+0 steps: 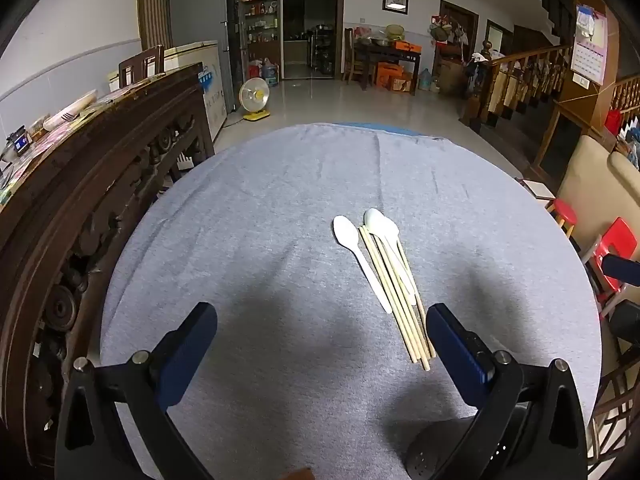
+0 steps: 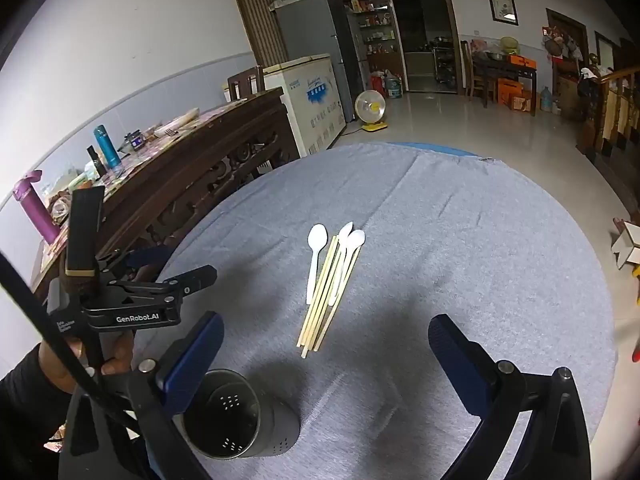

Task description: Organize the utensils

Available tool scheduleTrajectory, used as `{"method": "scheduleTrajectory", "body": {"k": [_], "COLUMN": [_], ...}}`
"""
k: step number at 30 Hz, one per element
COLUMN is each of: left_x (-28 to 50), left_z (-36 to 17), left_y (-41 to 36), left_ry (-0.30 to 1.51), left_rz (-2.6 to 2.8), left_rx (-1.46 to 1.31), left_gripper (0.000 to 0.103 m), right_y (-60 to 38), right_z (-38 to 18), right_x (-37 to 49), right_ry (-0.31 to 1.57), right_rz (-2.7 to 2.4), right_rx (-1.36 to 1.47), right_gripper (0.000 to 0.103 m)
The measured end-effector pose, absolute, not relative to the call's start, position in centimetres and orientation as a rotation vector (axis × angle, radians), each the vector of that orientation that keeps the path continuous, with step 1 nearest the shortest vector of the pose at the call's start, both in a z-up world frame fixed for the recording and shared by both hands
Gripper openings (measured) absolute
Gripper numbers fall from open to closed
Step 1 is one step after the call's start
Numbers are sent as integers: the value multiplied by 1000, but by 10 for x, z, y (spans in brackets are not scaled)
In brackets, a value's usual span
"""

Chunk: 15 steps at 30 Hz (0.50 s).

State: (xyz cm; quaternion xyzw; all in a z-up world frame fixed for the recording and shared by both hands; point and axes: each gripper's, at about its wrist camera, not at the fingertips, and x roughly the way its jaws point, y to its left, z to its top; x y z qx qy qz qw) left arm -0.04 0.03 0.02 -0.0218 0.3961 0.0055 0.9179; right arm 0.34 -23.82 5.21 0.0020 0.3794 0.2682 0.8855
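Nothing sorted yet: spoons (image 2: 316, 258) & chopsticks (image 2: 326, 300) piled beyond empty holder (image 2: 240, 420); left gripper (image 1: 320, 330), right gripper (image 2: 326, 340) both spread, nothing held.

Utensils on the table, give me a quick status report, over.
Both claws open, holding nothing: left claw, right claw. Spoons and chopsticks piled on the cloth. Holder upright, nothing blocking.

Both wrist views face forward over grey cloth (image 1: 280, 208), near, slightly downward; shared: chopsticks (image 1: 400, 300), spoons (image 2: 316, 256).
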Motion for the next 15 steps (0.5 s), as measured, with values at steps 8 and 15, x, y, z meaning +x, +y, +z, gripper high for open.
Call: {"method": "scheduleTrajectory", "body": {"k": [8, 15], "left_x": [-4, 1], "left_z": [5, -3], "left_y": [5, 4], "left_ry": [811, 841], "left_rz": [-3, 14], "left_rx": [-70, -38], "left_gripper": [103, 103], "right_y": [-233, -232], "right_z": [55, 55], "right_x": [1, 2], "right_ry": [782, 777], "right_rz": [560, 561], "right_rx": [-17, -11], "right_gripper": [103, 103]}}
